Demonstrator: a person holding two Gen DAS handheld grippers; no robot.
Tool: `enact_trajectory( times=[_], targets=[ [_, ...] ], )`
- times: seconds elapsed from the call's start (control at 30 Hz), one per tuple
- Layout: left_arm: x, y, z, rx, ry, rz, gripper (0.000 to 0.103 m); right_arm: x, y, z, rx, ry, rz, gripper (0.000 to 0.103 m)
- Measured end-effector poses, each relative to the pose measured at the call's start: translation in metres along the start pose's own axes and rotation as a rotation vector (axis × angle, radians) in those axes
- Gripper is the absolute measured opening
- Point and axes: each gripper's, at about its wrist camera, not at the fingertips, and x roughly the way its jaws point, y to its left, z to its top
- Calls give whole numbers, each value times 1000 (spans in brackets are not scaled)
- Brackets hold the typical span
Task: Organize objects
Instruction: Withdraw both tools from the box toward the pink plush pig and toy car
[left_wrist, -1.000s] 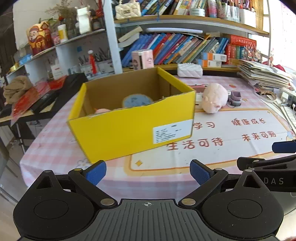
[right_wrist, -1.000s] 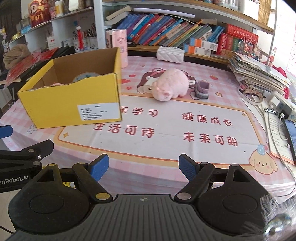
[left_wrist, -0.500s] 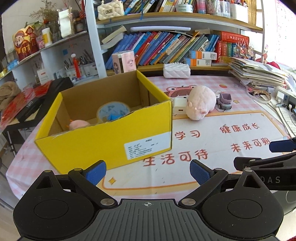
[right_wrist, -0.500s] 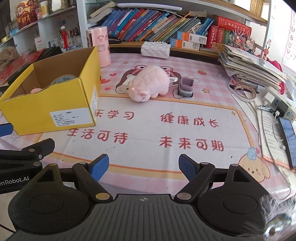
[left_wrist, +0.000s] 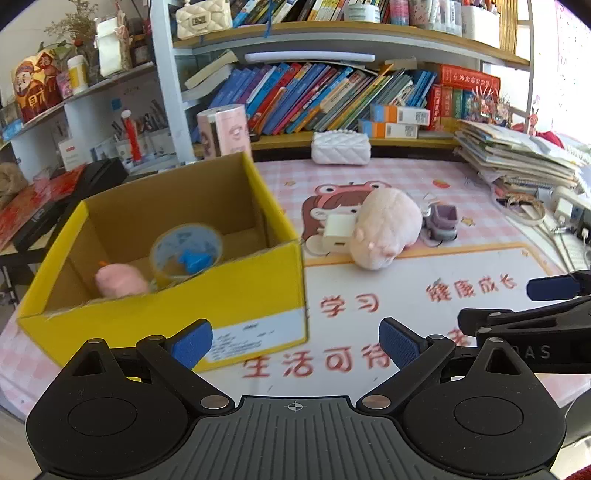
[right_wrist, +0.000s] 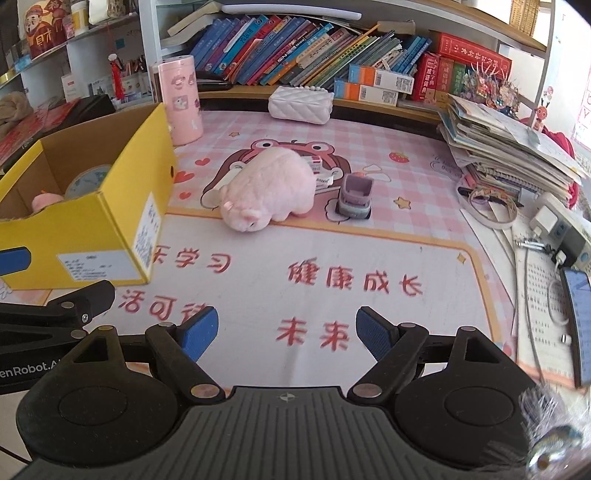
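A yellow cardboard box (left_wrist: 236, 310) stands on the pink mat; it also shows in the right wrist view (right_wrist: 122, 206). Inside lie a tape roll (left_wrist: 186, 254) and a small pink toy (left_wrist: 118, 282). A pink plush pig (right_wrist: 269, 190) lies mid-mat, also in the left wrist view (left_wrist: 386, 232). Beside it are a small purple toy car (right_wrist: 355, 195) and a white box (left_wrist: 339, 230). My left gripper (left_wrist: 295, 341) is open and empty in front of the box. My right gripper (right_wrist: 286, 334) is open and empty, short of the pig.
A pink cylinder tin (right_wrist: 181, 99) and a white quilted pouch (right_wrist: 301, 103) stand at the back. A stack of papers (right_wrist: 509, 147), cables and a phone (right_wrist: 580, 314) crowd the right side. Bookshelves (left_wrist: 332, 96) rise behind the table.
Both grippers have moved forward and to the right over the table. The box has shifted left in both views and the pig looks nearer. Both jaws stay open.
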Motion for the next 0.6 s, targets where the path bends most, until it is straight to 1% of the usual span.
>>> enact_trajectory(
  times=[0.1,0.2,0.6],
  targets=[
    [5,-8,6,4,-7,-7,98,6,-8,7,-5,-5,4,75],
    [11,-17,12,9,-10,-12,98,12,-17,13,-8,-4,7,73],
    [31,-45,27,-4,-4,-11,98,33,-50,29,-17,2,34,71]
  ],
)
